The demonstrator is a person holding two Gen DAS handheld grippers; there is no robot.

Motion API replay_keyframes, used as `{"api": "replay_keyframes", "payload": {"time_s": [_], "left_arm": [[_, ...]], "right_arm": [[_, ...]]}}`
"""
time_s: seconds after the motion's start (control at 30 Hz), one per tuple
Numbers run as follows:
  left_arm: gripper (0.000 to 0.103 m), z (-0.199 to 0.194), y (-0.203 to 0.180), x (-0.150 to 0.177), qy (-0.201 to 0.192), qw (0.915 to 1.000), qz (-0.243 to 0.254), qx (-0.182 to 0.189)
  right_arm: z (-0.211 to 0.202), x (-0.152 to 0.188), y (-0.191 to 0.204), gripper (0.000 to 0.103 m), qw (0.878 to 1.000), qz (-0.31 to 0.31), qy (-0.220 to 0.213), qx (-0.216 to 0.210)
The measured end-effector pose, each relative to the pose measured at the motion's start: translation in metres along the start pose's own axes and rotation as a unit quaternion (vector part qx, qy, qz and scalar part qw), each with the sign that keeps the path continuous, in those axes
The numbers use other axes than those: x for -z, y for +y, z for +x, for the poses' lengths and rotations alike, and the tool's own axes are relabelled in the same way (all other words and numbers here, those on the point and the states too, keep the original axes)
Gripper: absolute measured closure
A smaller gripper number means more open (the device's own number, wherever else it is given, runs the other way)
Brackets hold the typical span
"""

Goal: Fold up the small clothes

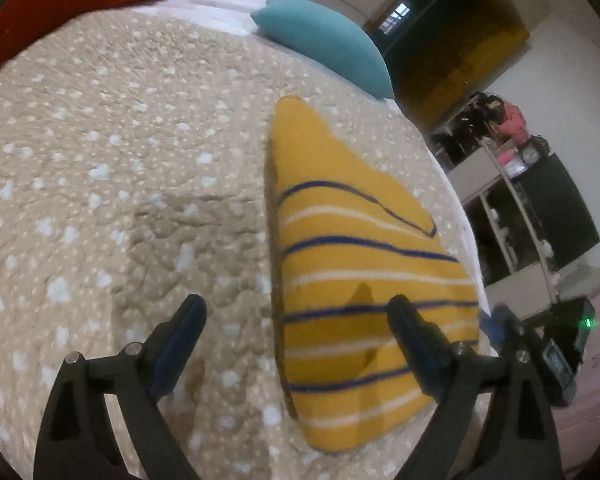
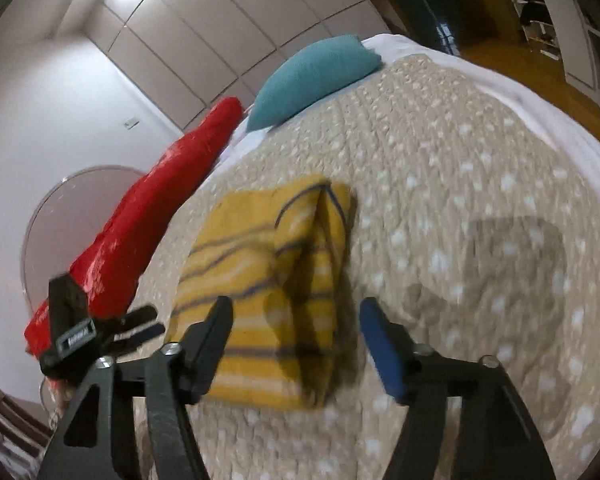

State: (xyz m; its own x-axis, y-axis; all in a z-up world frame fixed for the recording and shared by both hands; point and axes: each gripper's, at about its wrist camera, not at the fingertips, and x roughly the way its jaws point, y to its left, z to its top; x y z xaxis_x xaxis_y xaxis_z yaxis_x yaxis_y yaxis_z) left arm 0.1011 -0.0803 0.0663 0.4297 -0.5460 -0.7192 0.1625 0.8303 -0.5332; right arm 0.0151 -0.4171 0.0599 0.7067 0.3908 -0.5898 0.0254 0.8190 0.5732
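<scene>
Cloth (image 1: 364,264), yellow and striped, lies folded on the bed (image 1: 120,140) at two o'clock of the left hand-held gripper (image 1: 296,322), both grippers gaping empty; soft, light, probably limp, best pinched at a corner edge.

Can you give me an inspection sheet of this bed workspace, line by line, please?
Surface: beige dotted quilt on a bed, lumpy, white sheet at the edges.
Job's things: yellow striped garment, already folded into a compact bundle, lying flat on the quilt.
Clutter: teal cushion and red cushion at the head of the bed.
Grippers: left claw open, over the garment's edge, holding nothing; right claw open above the garment, holding nothing.
Cables: nothing seen.
Surroundings: white wardrobe doors, shelving with items, and a wooden floor beyond the bed.
</scene>
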Motion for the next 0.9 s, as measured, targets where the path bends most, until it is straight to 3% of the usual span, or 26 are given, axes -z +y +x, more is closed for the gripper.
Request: {"api": "replay_keyframes", "payload": {"time_s": [0.13,0.17,0.23,0.27,0.3,0.4,0.47,0.57,0.63,0.7,0.73,0.77,0.8,0.9], "left_arm": [[0.009,0.049,0.004,0.002,0.075,0.9937,-0.021,0.08],[0.005,0.055,0.004,0.004,0.073,0.9933,-0.025,0.086],[0.008,0.058,-0.005,0.003,0.072,0.9943,-0.005,0.078],[0.034,0.057,-0.008,0.004,0.075,0.9931,-0.001,0.089],[0.041,0.055,-0.01,0.001,0.084,0.991,-0.004,0.105],[0.051,0.026,-0.023,-0.013,0.065,0.9942,0.017,0.084],[0.052,0.008,-0.03,-0.024,0.051,0.9956,0.031,0.072],[0.048,-0.01,-0.039,-0.033,0.043,0.9962,0.056,0.049],[0.039,-0.006,-0.038,-0.024,0.045,0.9964,0.072,-0.006],[0.032,0.015,-0.027,-0.009,0.064,0.9913,0.078,-0.084],[0.025,0.026,-0.016,0.004,0.078,0.9895,0.071,-0.098],[0.021,0.03,-0.008,0.009,0.074,0.9919,0.058,-0.086],[0.019,0.027,0.003,0.014,0.059,0.9959,0.03,-0.061],[0.019,0.009,0.013,0.017,0.043,0.9983,-0.002,-0.041]], "right_arm": [[0.055,-0.023,-0.01,0.03,0.998,0.013,0.06,0.01],[0.064,-0.024,-0.013,0.028,0.998,0.019,0.065,0.015],[0.084,-0.024,-0.016,0.029,0.997,0.04,0.073,-0.003],[0.094,-0.022,-0.012,0.048,0.995,0.054,0.081,-0.026],[0.1,-0.021,-0.007,0.053,0.993,0.059,0.091,-0.048],[0.101,-0.025,0.021,0.06,0.995,0.038,0.08,-0.051],[0.086,-0.035,0.042,0.062,0.994,0.029,0.056,-0.094],[0.067,-0.041,0.059,0.061,0.995,-0.001,0.021,-0.1],[0.067,-0.036,0.052,0.055,0.996,0.003,0.02,-0.09],[0.079,-0.022,0.031,0.053,0.999,0.012,0.046,-0.025],[0.083,-0.014,0.023,0.049,0.998,0.01,0.057,0.014],[0.085,-0.006,0.017,0.039,0.998,0.012,0.063,0.021],[0.081,0.0,0.013,0.039,0.998,0.022,0.06,0.013],[0.056,0.004,0.02,0.041,0.999,0.018,0.035,0.027]]}}
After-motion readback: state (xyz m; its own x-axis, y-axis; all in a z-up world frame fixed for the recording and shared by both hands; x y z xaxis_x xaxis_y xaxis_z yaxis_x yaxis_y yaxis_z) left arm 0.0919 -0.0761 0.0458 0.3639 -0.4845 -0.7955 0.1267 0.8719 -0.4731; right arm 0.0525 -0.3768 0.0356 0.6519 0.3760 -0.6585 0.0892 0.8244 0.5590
